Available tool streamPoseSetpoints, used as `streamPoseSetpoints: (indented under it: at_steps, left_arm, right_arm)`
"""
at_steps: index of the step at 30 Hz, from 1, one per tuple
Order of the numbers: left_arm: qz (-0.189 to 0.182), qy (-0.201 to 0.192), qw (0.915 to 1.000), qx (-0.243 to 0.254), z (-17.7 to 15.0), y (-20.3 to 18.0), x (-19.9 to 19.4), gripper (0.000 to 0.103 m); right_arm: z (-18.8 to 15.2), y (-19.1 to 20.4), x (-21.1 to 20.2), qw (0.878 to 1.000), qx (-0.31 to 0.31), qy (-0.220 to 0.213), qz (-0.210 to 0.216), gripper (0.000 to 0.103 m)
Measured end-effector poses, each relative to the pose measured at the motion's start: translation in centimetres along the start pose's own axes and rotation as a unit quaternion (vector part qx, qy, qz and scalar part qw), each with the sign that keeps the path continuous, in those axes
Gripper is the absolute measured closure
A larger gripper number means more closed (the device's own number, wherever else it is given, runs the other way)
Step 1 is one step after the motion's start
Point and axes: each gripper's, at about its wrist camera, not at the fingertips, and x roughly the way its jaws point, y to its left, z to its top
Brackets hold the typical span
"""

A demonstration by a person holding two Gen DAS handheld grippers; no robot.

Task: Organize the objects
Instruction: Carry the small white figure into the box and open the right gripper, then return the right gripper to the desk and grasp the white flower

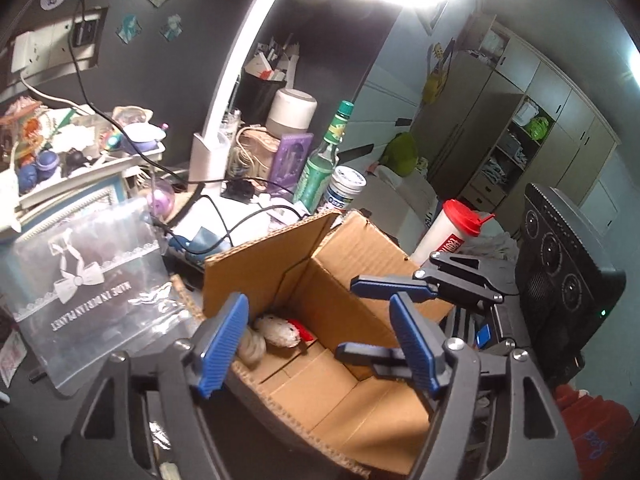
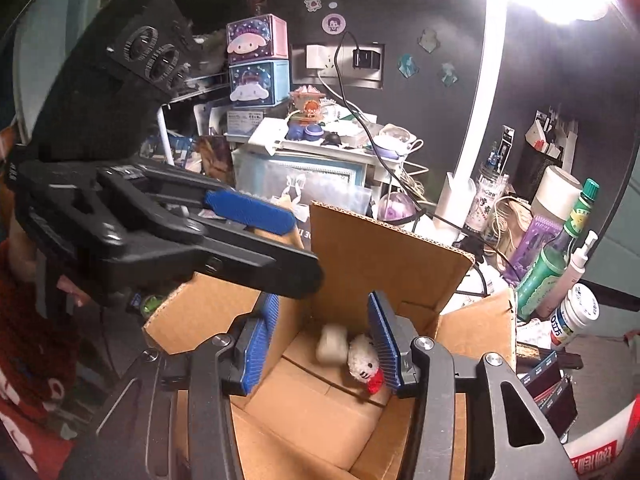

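Note:
An open cardboard box (image 1: 352, 256) (image 2: 380, 248) sits on the dark desk with its flaps up. Inside on its floor lie a small white plush toy with a red bow (image 1: 282, 330) (image 2: 362, 360) and a pale rounded object (image 1: 252, 346) (image 2: 332, 344) beside it. My left gripper (image 1: 320, 344) hangs open and empty over the box's near edge. My right gripper (image 2: 324, 340) is open and empty above the box opening, the toy just beyond its right finger. The right gripper also shows in the left wrist view (image 1: 372, 316), and the left gripper in the right wrist view (image 2: 280, 248).
A clear plastic pouch with a bow print (image 1: 84, 280) leans left of the box. A green bottle (image 1: 320, 168) (image 2: 556, 260), a white jar (image 1: 346, 190) (image 2: 576, 316), a red-lidded cup (image 1: 448, 236), cables, a lamp arm (image 1: 236, 68) and a black speaker (image 1: 560, 264) crowd around it.

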Motion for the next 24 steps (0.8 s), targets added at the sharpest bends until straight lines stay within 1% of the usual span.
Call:
streamPoseSetpoints:
  at_steps: [4,6,8,11,12,13,15,18,20,22,24]
  left_arm:
    - [0.009,-0.011,0.9999,0.003,-1.1,0.2,-1.6,0.032]
    - [0.022,-0.019,0.9996,0.002,-1.9,0.5,-2.8,0.032]
    - [0.038,-0.033,0.9987,-0.003,-2.7,1.0,-4.3,0.032]
    - [0.04,-0.062,0.9972,-0.015,-3.7,1.8,-7.0,0.029]
    - [0.043,-0.072,0.9963,-0.018,-4.0,2.1,-7.9,0.023]
    - [0.051,-0.083,0.995,-0.019,-4.4,2.3,-9.0,0.02]
    - [0.073,-0.098,0.9924,-0.02,-5.2,2.8,-10.9,0.02]
    - [0.119,-0.12,0.9851,-0.03,-7.2,4.1,-13.8,0.016]
    - [0.148,-0.13,0.9795,-0.041,-8.7,5.2,-15.2,0.015]
    - [0.179,-0.135,0.9732,-0.052,-10.7,6.4,-16.4,0.014]
    - [0.198,-0.131,0.9695,-0.059,-12.5,7.6,-16.9,0.012]
  right_arm:
    - [-0.3,-0.8,0.4,0.999,0.0,0.015,-0.028,0.061]
    - [-0.5,-1.2,0.5,0.999,0.006,0.021,-0.036,0.061]
    - [-0.6,-1.1,0.1,1.0,0.014,0.016,-0.018,0.061]
    - [-0.1,0.6,-0.5,1.0,0.004,0.001,0.001,0.06]
    - [0.3,1.8,-0.8,1.0,-0.005,-0.008,0.009,0.06]
    - [0.8,3.0,-1.2,1.0,-0.015,-0.018,0.021,0.061]
    - [1.6,5.3,-1.6,0.998,-0.028,-0.032,0.047,0.061]
    - [2.5,9.6,-1.7,0.993,-0.056,-0.045,0.096,0.061]
    - [2.5,12.8,-0.9,0.987,-0.074,-0.039,0.134,0.06]
    - [2.0,15.5,0.6,0.983,-0.083,-0.024,0.164,0.057]
    - [1.2,17.4,2.3,0.981,-0.081,-0.006,0.179,0.056]
